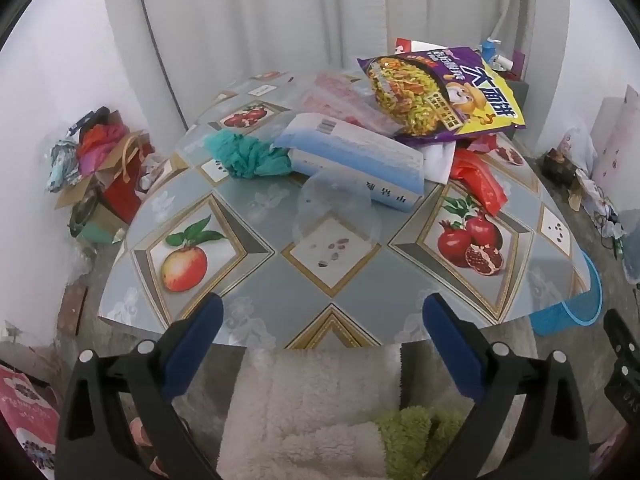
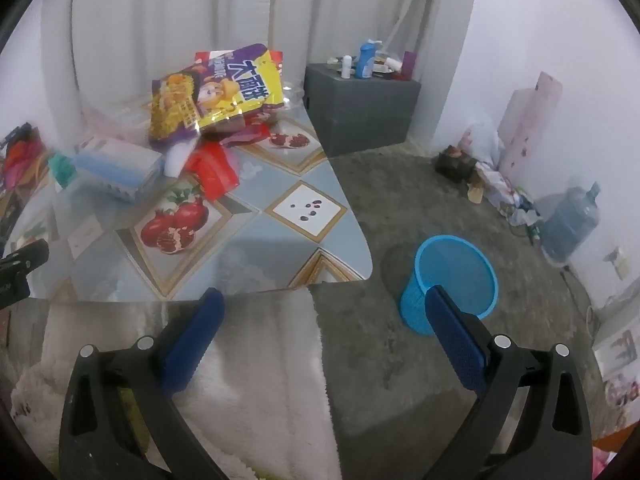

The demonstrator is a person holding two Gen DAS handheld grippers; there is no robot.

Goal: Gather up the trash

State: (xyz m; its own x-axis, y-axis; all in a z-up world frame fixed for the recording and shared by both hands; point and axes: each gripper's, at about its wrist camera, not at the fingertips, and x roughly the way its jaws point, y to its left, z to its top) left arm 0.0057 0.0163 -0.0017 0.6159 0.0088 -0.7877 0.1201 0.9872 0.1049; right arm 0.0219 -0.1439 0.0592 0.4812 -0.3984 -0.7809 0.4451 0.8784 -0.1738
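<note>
A low table (image 1: pixel 280 280) with a fruit-pattern cloth holds a pile of trash: a purple and yellow noodle bag (image 1: pixel 440 92), a red plastic wrapper (image 1: pixel 480 180), a clear plastic lid (image 1: pixel 336 216), crumpled teal paper (image 1: pixel 248 156) and clear pink-printed bags (image 1: pixel 340 96). A blue book (image 1: pixel 360 156) lies among them. My left gripper (image 1: pixel 324 320) is open and empty, above the table's near edge. My right gripper (image 2: pixel 324 312) is open and empty, near the table's right corner. A blue mesh bin (image 2: pixel 452 284) stands on the floor beside the table, just behind my right finger.
A grey box (image 2: pixel 360 108) with bottles stands behind the table. A water jug (image 2: pixel 572 220) and clutter lie along the right wall. Boxes and bags (image 1: pixel 104 168) are piled at the left. A white fluffy cloth (image 1: pixel 312 408) lies below the grippers.
</note>
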